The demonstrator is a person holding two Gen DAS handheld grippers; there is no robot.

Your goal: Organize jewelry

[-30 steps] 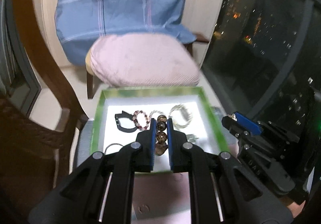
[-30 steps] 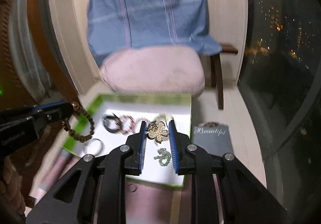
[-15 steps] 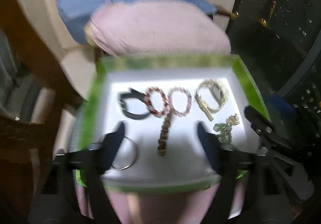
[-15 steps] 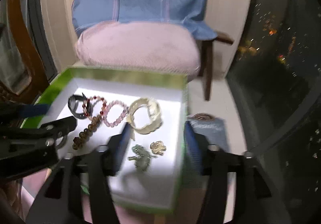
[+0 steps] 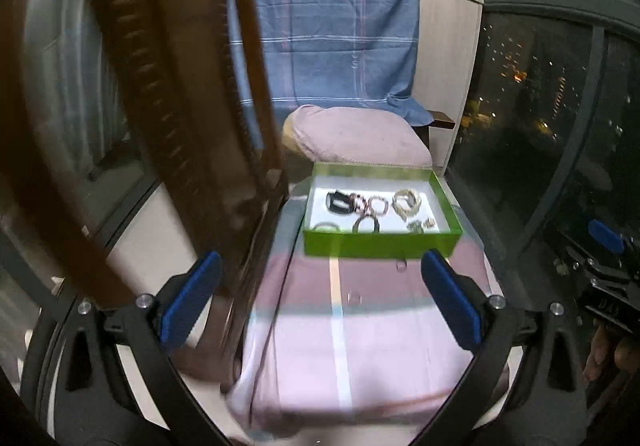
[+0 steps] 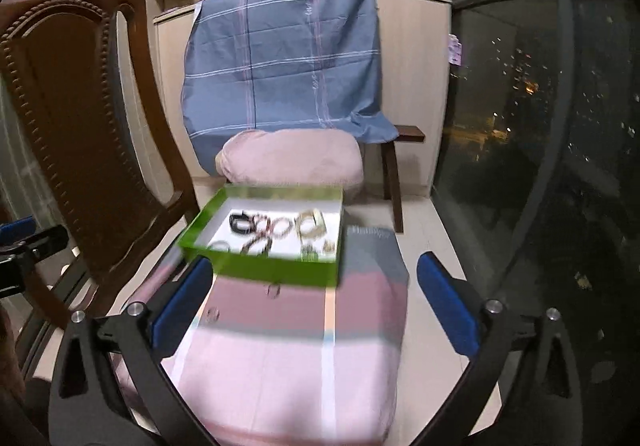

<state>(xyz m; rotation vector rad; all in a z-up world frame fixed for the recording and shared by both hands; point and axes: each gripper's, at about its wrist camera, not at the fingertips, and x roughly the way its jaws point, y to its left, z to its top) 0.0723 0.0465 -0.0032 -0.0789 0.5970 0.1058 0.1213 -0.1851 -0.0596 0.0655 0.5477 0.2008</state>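
Green box holds four bracelets and one bangle.

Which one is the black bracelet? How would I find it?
Find the green box on the pink striped cloth. The black bracelet lies at its far left, beside the beaded ones; it is the only dark, solid band there.

Green box looks like matt cardboard with a smooth white inside. Pink striped cloth under it is soft, matt fabric. Chair is carved dark wood, slightly glossy. Blue checked cloth is thin woven fabric. Pink cushion is fuzzy. Gripper pads are blue ribbed rubber on matt black plastic with shiny metal screws.
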